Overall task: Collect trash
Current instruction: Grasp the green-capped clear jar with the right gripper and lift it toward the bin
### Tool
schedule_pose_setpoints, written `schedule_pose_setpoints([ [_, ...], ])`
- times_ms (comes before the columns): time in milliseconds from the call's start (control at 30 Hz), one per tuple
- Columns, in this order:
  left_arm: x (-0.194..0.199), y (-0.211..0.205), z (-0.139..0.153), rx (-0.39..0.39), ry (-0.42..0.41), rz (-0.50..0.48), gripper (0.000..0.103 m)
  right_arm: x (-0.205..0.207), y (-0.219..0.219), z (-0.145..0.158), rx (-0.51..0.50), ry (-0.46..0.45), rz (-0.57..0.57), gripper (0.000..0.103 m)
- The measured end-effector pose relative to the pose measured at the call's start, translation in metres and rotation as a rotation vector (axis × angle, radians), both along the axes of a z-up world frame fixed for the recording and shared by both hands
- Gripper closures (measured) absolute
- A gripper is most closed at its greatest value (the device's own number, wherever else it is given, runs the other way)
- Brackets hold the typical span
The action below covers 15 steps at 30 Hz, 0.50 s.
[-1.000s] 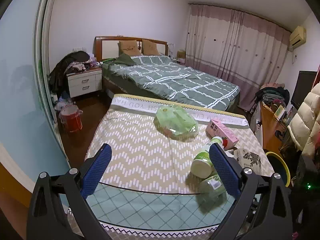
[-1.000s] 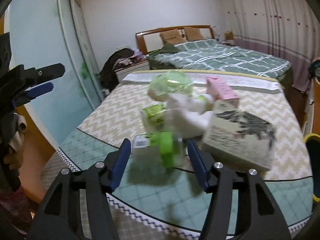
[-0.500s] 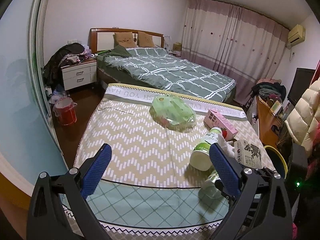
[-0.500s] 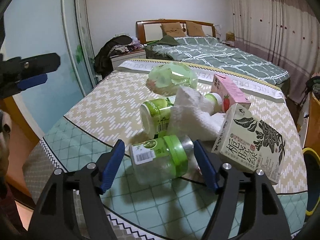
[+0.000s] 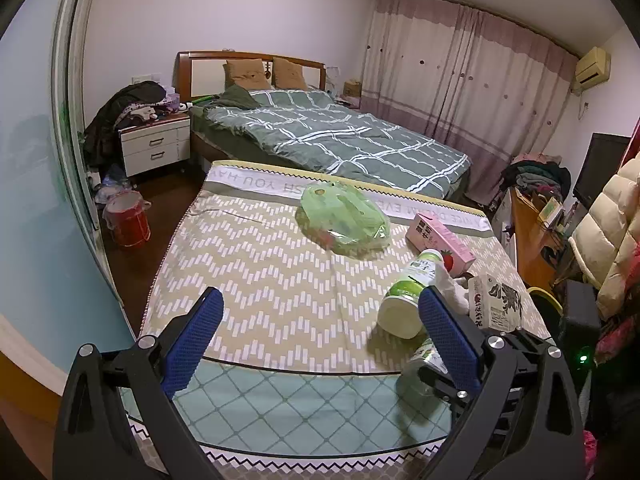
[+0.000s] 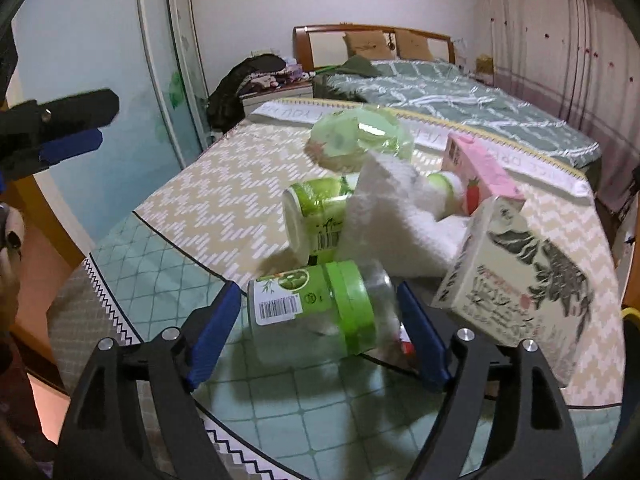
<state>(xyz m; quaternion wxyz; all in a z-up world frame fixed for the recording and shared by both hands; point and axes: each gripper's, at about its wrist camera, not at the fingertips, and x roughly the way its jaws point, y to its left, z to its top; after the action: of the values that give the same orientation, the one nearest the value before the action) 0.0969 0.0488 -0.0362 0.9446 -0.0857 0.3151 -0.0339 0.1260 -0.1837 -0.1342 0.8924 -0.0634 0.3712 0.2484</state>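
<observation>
Clear plastic bottle with green label [image 6: 316, 312] lies between the right gripper's [image 6: 320, 332] just-widened, untouching jaws; light, slippery; grip mid-body.

Clear glossy plastic bottle [image 6: 320, 312], crumpled white paper tissue [image 6: 396, 220], matt printed cloth tablecloth [image 5: 260, 280]

So the trash is all bunched at one end of the worktop [image 6: 208, 208]. Nearest is a clear plastic bottle [image 6: 320, 312] with a green label, lying on its side. Behind it a white bottle [image 6: 316, 216] with a green band, also tipped over, with a crumpled white tissue [image 6: 392, 224] draped against it. A pink strawberry carton [image 6: 480, 176] lies flat, a cream carton [image 6: 516, 280] with a dark leafy print looks tilted, and farther back sits a knotted green plastic bag [image 6: 360, 140].
</observation>
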Motion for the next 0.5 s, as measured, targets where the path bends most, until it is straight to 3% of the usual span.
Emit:
schedule_pose_setpoints([
  [200, 0.003, -0.006, -0.002, 0.011, 0.006, -0.011, 0.007, -0.011, -0.005, 0.008, 0.040, -0.016, -0.011, 0.031],
  [500, 0.006, -0.019, -0.006, 0.018, 0.015, -0.040, 0.007, -0.032, -0.040, 0.051, 0.124, -0.130, -0.080, 0.031],
])
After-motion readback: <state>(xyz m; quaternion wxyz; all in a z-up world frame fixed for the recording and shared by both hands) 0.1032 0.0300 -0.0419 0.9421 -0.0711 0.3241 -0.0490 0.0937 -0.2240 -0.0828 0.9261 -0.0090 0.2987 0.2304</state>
